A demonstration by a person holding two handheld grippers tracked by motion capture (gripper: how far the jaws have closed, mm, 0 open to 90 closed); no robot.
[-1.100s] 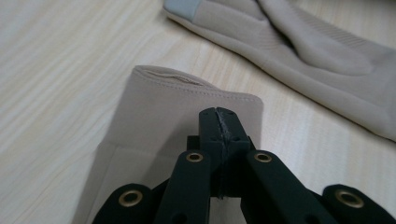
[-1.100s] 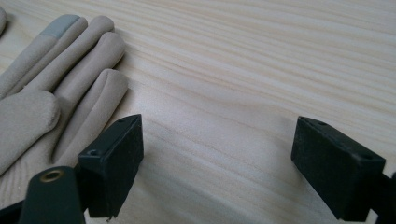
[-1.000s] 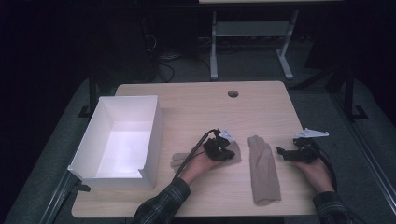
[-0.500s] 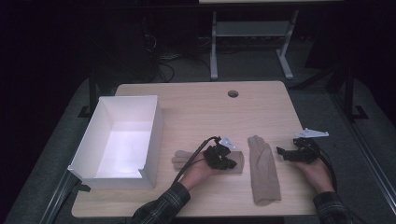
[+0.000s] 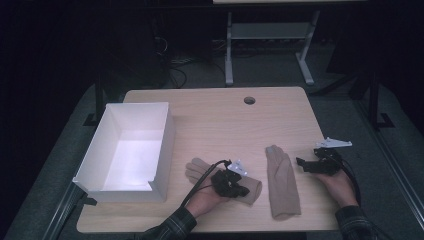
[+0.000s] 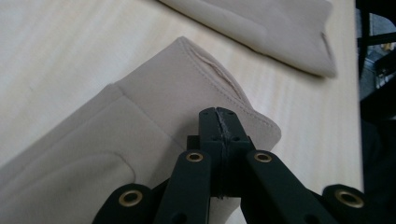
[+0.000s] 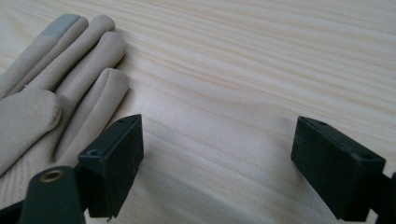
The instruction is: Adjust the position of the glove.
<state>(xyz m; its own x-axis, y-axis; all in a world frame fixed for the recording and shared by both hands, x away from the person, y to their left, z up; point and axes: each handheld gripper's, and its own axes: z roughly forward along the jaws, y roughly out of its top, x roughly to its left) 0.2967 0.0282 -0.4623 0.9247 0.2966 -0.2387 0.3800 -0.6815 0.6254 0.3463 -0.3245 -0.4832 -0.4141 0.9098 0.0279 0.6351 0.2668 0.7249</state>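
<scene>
Left gripper [image 6: 218, 122] jaws pressed together over the cuff of the left glove [image 6: 154, 121]. Right gripper [image 7: 217, 163] spread over bare table [image 7: 261, 70]; second glove [image 7: 51, 84] at its 9 o'clock. No readable writing.

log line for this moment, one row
left gripper: shut on left glove cuff | right gripper: open, beside right glove | box: empty

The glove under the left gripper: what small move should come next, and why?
Probably lift it a little and carry it toward the white box. The left gripper looks shut on the glove at its cuff, the glove lies flat on the table, and the box stands open beside it.
</scene>
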